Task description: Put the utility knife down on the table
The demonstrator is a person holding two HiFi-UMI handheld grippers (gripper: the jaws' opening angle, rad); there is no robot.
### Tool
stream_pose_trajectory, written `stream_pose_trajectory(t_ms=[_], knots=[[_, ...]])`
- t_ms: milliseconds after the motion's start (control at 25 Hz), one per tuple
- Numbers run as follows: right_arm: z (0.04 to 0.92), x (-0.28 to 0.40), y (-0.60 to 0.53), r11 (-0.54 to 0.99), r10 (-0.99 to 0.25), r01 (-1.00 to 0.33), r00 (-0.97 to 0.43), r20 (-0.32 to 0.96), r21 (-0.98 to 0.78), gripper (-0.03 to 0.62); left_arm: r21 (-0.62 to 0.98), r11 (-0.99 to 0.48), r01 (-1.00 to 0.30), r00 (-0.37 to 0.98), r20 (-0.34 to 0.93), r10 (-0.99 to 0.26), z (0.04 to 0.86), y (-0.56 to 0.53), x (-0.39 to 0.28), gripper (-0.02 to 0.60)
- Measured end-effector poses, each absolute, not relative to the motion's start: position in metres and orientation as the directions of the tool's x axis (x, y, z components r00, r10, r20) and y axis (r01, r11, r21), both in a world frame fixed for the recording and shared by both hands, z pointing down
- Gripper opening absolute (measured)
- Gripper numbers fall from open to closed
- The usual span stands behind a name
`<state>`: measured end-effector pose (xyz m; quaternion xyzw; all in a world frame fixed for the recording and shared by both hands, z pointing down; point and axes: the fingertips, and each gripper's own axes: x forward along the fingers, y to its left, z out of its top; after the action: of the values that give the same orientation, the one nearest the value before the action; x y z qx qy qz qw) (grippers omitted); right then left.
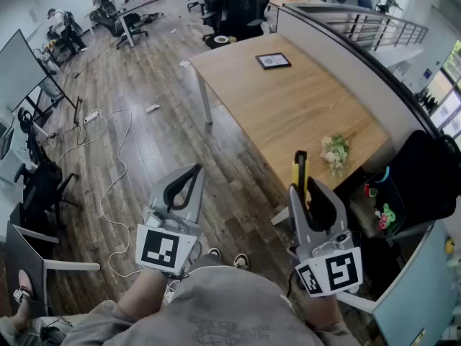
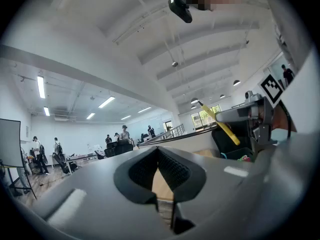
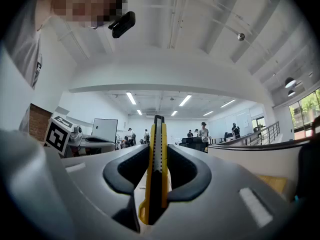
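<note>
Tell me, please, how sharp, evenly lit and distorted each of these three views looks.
Head view: strong fisheye bend curving the pale wooden table edges, even daylight, sharp. Right gripper view: the yellow-and-black utility knife is crisp up close, with a dark vignette round the frame. Left gripper view: same round vignette, and the ceiling strip lights blow out to white.

Seen from overhead, only the top of the utility knife (image 1: pixel 300 166) clears the right gripper (image 1: pixel 305 187); the rest is buried between the jaws. In the right gripper view its lower end drops out of sight in the jaw cleft. The small dark frame (image 1: pixel 273 60) on the table (image 1: pixel 288 114) is too tiny to read. The pale clump (image 1: pixel 335 152) near the table's edge is too blurred to name. The person's grey shirt (image 1: pixel 230 316) runs off the bottom edge
</note>
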<state>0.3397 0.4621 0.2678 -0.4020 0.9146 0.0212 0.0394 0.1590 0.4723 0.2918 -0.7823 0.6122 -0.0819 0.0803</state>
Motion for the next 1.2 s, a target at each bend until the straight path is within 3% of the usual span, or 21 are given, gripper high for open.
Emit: stream_pose_trajectory(t_ms=[800,1200], knots=[[0.270,0.332,0.461,0.689,-0.724,-0.724,-0.685,-0.087,-0.026,0.123,-0.220,-0.220,-0.950,0.219,0.031,-0.975,0.292,0.475,0.150,0.002],[0.277,0.303,0.409,0.686,-0.727,-0.727,-0.684,-0.067,-0.018,0.124,-0.210,-0.224,-0.952,0.221,0.034,-0.975,0.299,0.425,0.122,0.002]])
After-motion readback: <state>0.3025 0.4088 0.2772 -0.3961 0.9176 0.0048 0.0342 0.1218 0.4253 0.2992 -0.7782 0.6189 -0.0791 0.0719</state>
